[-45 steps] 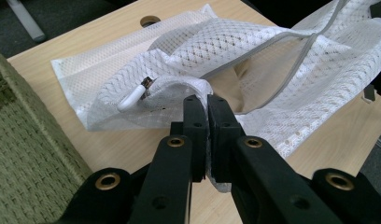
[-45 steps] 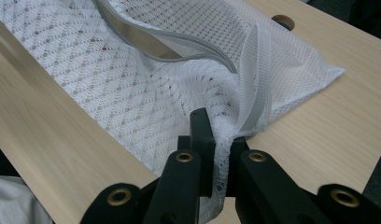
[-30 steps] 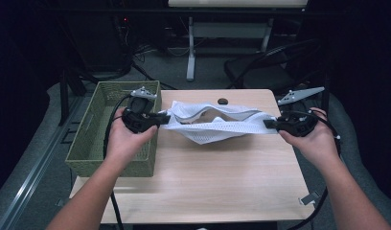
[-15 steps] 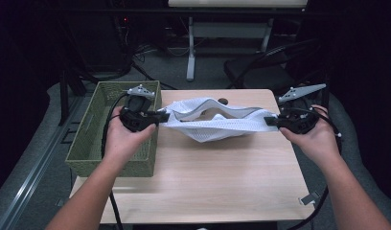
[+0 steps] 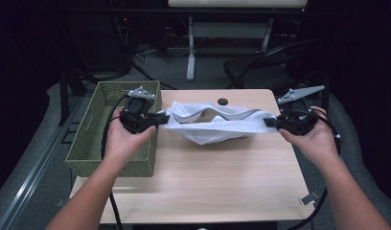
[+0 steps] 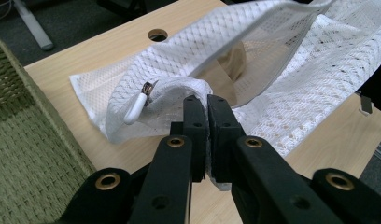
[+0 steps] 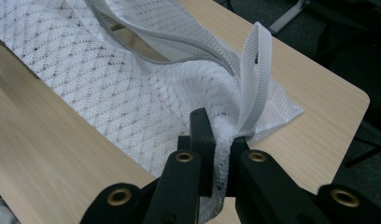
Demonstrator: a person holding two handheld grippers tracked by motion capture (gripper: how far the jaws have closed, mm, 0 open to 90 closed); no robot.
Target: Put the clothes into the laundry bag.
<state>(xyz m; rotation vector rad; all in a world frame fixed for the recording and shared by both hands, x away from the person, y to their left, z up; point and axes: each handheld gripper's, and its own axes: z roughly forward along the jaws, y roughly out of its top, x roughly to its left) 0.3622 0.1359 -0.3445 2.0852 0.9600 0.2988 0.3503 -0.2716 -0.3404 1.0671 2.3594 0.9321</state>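
Note:
A white mesh bag (image 5: 215, 125) with a grey zipper hangs stretched between both grippers above the wooden table (image 5: 203, 187). My left gripper (image 5: 161, 118) is shut on the bag's left end, next to the white zipper pull (image 6: 134, 107). My right gripper (image 5: 269, 122) is shut on the bag's right end, beside its white webbing loop (image 7: 254, 70). The bag's mouth gapes open at the top, and something tan (image 6: 233, 60) shows inside through the mesh. In the left gripper view the jaws pinch the mesh (image 6: 282, 70); in the right gripper view the mesh (image 7: 109, 84) bunches between the jaws.
A green woven basket (image 5: 90, 139) stands at the table's left edge, just beside my left hand. A round cable hole (image 5: 223, 101) lies in the tabletop behind the bag. Dark chairs and a desk frame stand beyond the table.
Both grippers have lifted the bag a little and pulled it tauter. The grip on each end is unchanged.

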